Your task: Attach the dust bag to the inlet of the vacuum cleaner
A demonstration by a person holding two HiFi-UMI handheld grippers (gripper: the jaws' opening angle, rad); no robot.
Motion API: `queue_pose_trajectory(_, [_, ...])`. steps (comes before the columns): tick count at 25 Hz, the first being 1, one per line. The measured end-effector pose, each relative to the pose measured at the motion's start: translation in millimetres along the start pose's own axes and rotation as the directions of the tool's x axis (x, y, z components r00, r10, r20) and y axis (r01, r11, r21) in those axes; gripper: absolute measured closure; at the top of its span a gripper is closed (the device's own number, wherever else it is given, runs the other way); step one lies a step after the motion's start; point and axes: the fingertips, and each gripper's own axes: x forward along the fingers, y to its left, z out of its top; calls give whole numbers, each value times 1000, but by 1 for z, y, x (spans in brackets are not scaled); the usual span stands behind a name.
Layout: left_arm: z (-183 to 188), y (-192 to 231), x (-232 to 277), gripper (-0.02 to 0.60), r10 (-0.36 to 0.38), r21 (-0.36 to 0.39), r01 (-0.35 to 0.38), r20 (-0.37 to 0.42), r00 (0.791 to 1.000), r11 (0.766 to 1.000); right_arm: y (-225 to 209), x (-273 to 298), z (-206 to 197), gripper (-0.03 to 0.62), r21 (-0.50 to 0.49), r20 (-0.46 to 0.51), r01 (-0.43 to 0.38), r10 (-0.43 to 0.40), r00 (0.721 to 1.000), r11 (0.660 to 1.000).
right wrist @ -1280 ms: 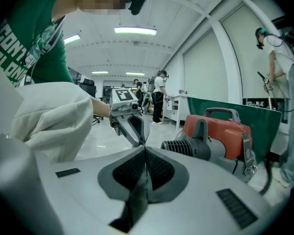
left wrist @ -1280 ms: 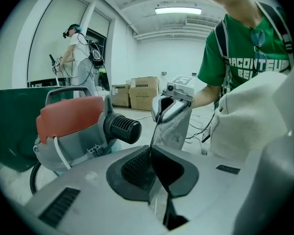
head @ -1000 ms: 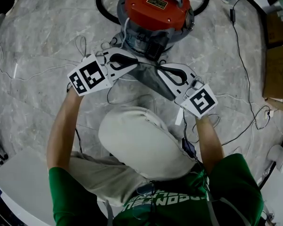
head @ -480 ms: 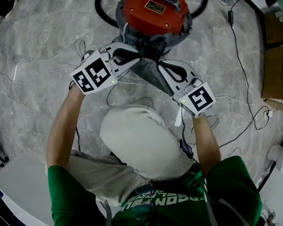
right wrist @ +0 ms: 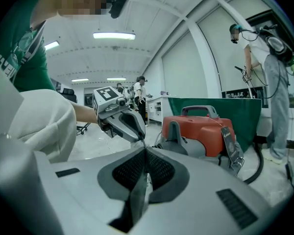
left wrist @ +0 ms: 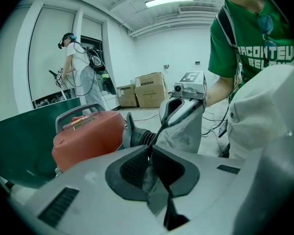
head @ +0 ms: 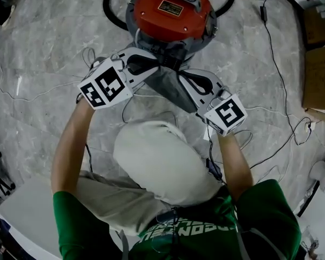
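Two grippers share the grey dust bag (head: 170, 90), slung just in front of the inlet (head: 169, 52) of the red vacuum cleaner (head: 173, 10). My right gripper (head: 183, 76) pinches the bag's upper edge tight. My left gripper (head: 158, 69) has cloth between its pads, jaws opening. Judgement: light, limp fabric that sags and may slip. Best held at the mouth, one grip on either side, kept taut.
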Motion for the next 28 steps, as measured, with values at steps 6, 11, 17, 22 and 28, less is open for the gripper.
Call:
queue_pose_trajectory(6, [-2,4,5,549,51,-31,-51,-15,999,998,-9,2,-2,578,4,-10,-3,3,1000,1000])
queue_pose_trajectory(11, [-2,17,11,540,97,-51,-97,-16,995,994,-24,7,2,571,-1,-30,17,-17,999,1000])
queue_pose_trajectory(17, [-1,26,14,535,123,-43,-124,-24,992,991,-31,10,4,565,-32,-33,-4,3,999,999])
queue_pose_trajectory(22, [0,28,18,534,142,-58,-144,-33,989,988,-39,9,6,562,-44,-45,-39,37,998,998])
queue_pose_trajectory(28, [0,31,18,532,161,-64,-163,-32,986,985,-41,11,7,562,-43,-33,-59,58,998,997])
